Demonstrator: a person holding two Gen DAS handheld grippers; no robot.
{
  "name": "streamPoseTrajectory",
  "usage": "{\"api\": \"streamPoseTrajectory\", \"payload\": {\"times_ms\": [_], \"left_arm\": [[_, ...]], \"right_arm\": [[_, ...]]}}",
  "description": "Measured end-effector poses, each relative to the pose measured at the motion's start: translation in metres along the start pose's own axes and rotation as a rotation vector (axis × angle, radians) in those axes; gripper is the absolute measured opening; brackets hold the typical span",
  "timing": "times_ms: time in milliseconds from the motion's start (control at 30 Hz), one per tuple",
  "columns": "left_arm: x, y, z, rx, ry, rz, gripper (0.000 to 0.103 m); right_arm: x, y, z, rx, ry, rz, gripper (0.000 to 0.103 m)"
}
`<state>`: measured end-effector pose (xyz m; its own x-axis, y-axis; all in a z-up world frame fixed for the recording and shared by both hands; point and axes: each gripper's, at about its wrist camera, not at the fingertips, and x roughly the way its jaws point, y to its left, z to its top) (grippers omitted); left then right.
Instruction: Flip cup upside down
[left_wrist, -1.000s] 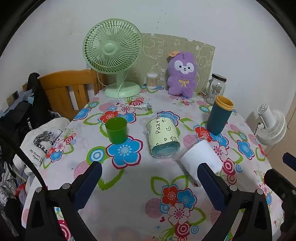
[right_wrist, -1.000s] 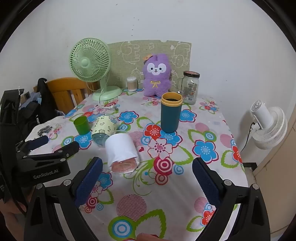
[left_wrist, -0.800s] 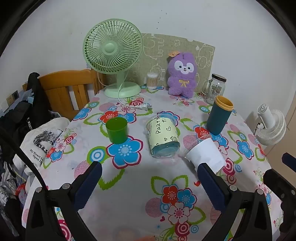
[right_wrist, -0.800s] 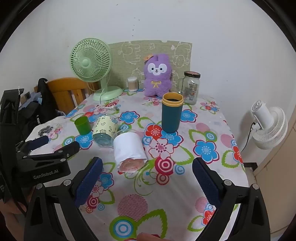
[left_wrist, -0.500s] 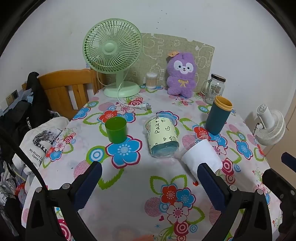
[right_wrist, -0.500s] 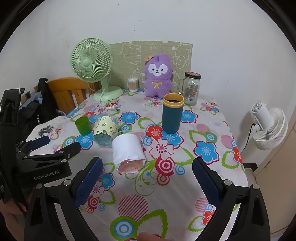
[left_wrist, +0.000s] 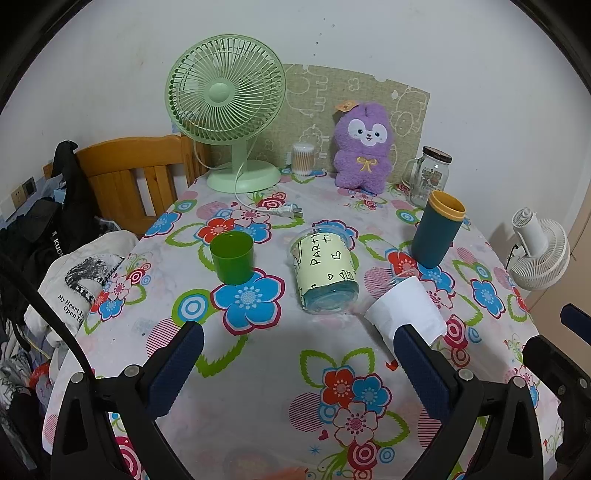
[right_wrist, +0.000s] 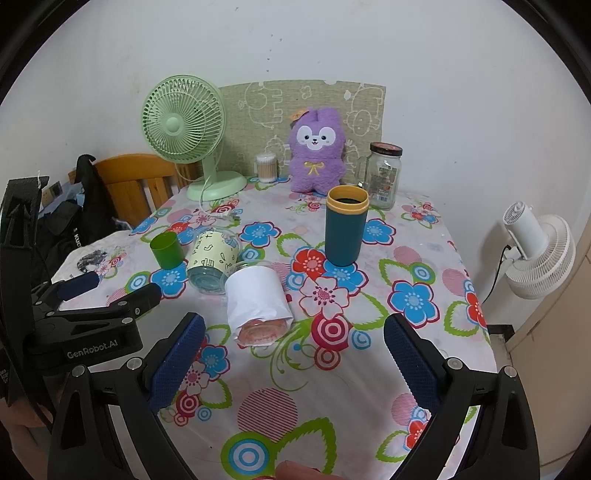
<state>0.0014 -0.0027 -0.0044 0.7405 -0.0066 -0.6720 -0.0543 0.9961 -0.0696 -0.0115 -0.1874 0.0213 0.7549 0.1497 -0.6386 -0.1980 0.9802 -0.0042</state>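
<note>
A clear cup with a white paper sleeve (right_wrist: 256, 301) lies on its side on the flowered tablecloth, also in the left wrist view (left_wrist: 406, 308). A clear cup with a pale yellow "PARTY" sleeve (left_wrist: 327, 275) lies on its side beside it, also in the right wrist view (right_wrist: 212, 260). A small green cup (left_wrist: 232, 258) and a teal tumbler with a yellow rim (right_wrist: 345, 225) stand upright. My left gripper (left_wrist: 297, 354) is open and empty above the near table. My right gripper (right_wrist: 293, 350) is open and empty, just short of the white cup.
A green desk fan (left_wrist: 225, 110), a cotton-swab jar (left_wrist: 303, 158), a purple plush toy (left_wrist: 364, 147) and a glass jar (left_wrist: 430, 175) stand along the back. The fan's plug (left_wrist: 288, 211) lies on the cloth. A wooden chair (left_wrist: 129, 177) with clothes is left; a white fan (right_wrist: 535, 251) stands right.
The white cup rolled a little on the table and has settled on its side. Both grippers have stayed open and nearly still.
</note>
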Motion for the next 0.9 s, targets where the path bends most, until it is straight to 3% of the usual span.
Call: {"api": "streamPoseTrajectory", "payload": {"times_ms": [900], "left_arm": [[0.0028,0.0064,-0.0008,-0.016,0.016,-0.005,0.103]], "right_arm": [[0.0054,-0.0003,0.0000,-0.002,0.007,0.008,0.099]]}}
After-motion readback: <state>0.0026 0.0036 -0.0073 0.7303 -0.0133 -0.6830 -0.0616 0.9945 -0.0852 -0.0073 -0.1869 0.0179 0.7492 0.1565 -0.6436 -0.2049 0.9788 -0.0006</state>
